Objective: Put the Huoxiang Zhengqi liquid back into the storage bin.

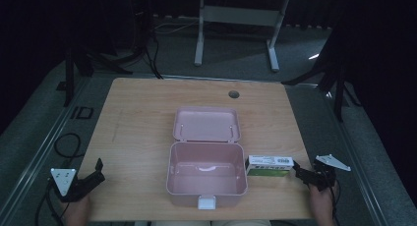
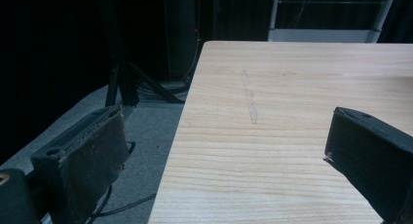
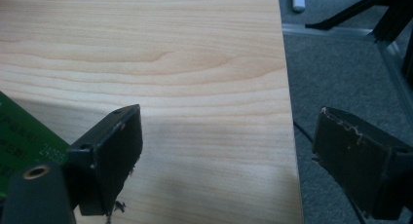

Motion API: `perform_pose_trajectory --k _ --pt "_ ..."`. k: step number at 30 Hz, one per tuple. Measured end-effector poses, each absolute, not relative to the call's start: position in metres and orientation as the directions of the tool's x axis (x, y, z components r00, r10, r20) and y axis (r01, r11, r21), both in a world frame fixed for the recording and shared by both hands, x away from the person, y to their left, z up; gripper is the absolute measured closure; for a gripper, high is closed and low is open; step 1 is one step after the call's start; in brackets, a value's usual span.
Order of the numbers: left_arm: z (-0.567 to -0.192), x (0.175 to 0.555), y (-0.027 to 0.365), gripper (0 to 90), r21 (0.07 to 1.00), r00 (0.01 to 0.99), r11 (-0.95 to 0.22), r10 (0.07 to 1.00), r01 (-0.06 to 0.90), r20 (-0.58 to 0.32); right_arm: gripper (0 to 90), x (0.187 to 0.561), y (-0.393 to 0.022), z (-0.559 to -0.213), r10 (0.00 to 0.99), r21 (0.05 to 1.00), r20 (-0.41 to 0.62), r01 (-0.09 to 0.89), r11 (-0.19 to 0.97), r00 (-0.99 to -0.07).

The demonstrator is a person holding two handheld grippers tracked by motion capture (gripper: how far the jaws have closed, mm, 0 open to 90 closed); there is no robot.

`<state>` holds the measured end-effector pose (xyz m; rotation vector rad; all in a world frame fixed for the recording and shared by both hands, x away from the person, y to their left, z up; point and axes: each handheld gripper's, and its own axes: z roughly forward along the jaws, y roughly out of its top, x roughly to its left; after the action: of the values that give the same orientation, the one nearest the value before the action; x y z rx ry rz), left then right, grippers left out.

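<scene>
Thing in hand: a white and green carton (image 1: 268,165) is seen lying flat on the table (image 1: 137,123), touching or almost touching the right wall of the open pink box (image 1: 206,177).
Long axis: the carton is laid lengthwise from left to right, so one short end is turned to the pink box and the other short end to the right hand-held gripper (image 1: 301,173).
Direction from the right hand-held gripper: the carton is found just to its left and slightly ahead; in the right gripper view only a green corner (image 3: 24,141) is shown, beside the left jaw.
Right hand-held gripper state: the jaws are held wide apart and nothing is between them; bare table is seen in the gap (image 3: 224,156).
Nearer hand: the right one, clearly. The left hand-held gripper (image 1: 96,172) is kept well apart, on the far side of the pink box, near the left table edge.
Left hand-held gripper state: wide as well, with nothing held (image 2: 224,151).
Judgement: the carton would probably be taken across its narrow width, which asks a turn toward the left first.
Target, as judged: the pink box, whose lid (image 1: 206,124) is laid back behind it.
</scene>
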<state>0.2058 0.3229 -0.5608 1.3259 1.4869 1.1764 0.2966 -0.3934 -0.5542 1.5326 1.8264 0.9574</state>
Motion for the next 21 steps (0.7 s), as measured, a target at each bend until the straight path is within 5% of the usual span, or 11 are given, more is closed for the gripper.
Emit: perform_pose_trajectory --k 21 --pt "-0.5611 0.2066 0.3220 2.1 0.969 -0.126 0.011 0.992 0.246 0.021 10.9 0.2976 -0.3898 -0.5545 0.969 0.775 0.011 0.614 0.147 -0.246"
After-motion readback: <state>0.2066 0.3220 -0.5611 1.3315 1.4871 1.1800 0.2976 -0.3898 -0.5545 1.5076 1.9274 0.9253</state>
